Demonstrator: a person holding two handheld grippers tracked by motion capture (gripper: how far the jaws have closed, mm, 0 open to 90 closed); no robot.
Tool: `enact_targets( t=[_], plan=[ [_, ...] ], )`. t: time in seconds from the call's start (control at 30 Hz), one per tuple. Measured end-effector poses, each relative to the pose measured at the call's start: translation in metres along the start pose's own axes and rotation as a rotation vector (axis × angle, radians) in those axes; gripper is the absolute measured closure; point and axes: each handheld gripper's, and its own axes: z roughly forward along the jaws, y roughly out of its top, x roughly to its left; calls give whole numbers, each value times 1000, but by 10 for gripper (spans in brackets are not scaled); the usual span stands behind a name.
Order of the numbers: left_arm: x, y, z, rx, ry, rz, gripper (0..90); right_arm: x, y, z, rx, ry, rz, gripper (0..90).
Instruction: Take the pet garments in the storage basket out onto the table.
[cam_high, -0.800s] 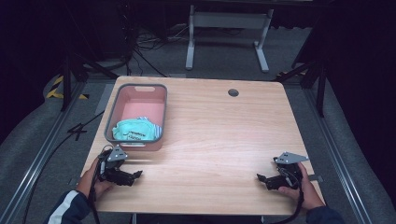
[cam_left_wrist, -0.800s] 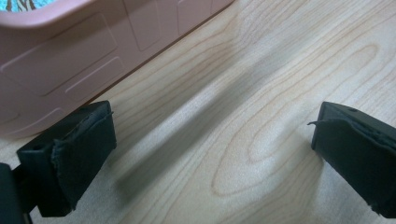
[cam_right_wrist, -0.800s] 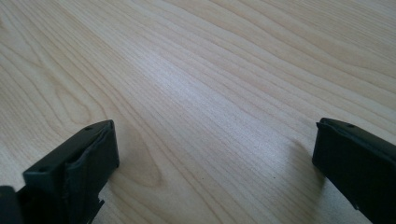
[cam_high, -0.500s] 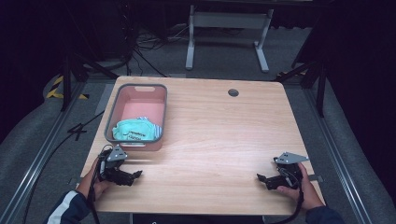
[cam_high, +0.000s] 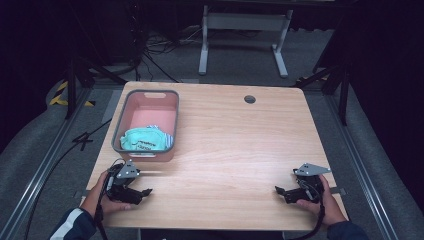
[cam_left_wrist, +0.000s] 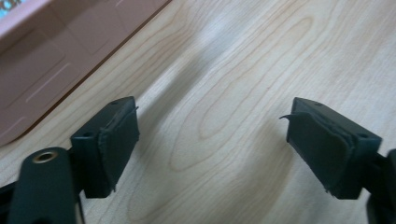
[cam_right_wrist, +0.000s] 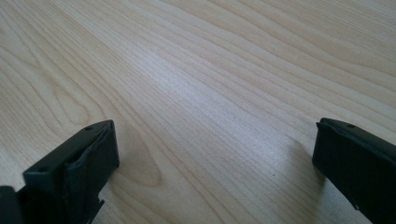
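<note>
Dark floor and black stands sit all around a light wooden counter (cam_high: 235, 145). On the counter, at about 10 o'clock from its middle, stands a pink bin (cam_high: 146, 105) with a grey rim. Inside the bin, at the near end, lies a bunched-up teal cloth (cam_high: 145, 140) with some small dark print on it.

The cloth looks soft and light. It will fold and sag when lifted, so it should not slip or break. A good place to take hold is the raised fold on top of the bunch, pinching down from above. I think it may be a small bag or a piece of clothing, but it is too small in the high view to be sure.

The left tool (cam_high: 142, 192) rests low on the counter near the front left corner, held by the person's left hand (cam_high: 102, 197). Its jaws stand wide apart with nothing but bare wood between them. The cloth lies at about 12 o'clock from this tool, near but not touching, with the bin's front wall between them.

The right tool (cam_high: 279, 190) rests near the front right corner. Its jaws are also wide and hold nothing. The cloth is well apart from it, at about 10 o'clock.
</note>
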Motion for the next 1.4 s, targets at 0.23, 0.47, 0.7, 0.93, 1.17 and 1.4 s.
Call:
enact_targets(
  t=[0.23, 0.47, 0.7, 0.93, 1.17, 1.4],
  plan=[
    [-5, 8, -15, -32, 27, 18, 202, 0, 0, 0, -1, 0, 2, 6],
    [-6, 12, -25, -40, 37, 15, 208, 0, 0, 0, -1, 0, 2, 5],
    [-7, 22, -46, -88, 65, 29, 212, 0, 0, 0, -1, 0, 2, 6],
    [-3, 31, -64, -145, 84, 19, 214, 0, 0, 0, -1, 0, 2, 6],
    [1, 49, -76, -173, 127, 47, 211, 0, 0, 0, -1, 0, 2, 6],
    [17, 77, -76, -136, 168, 74, 203, 0, 0, 0, -1, 0, 3, 6]
  ],
)
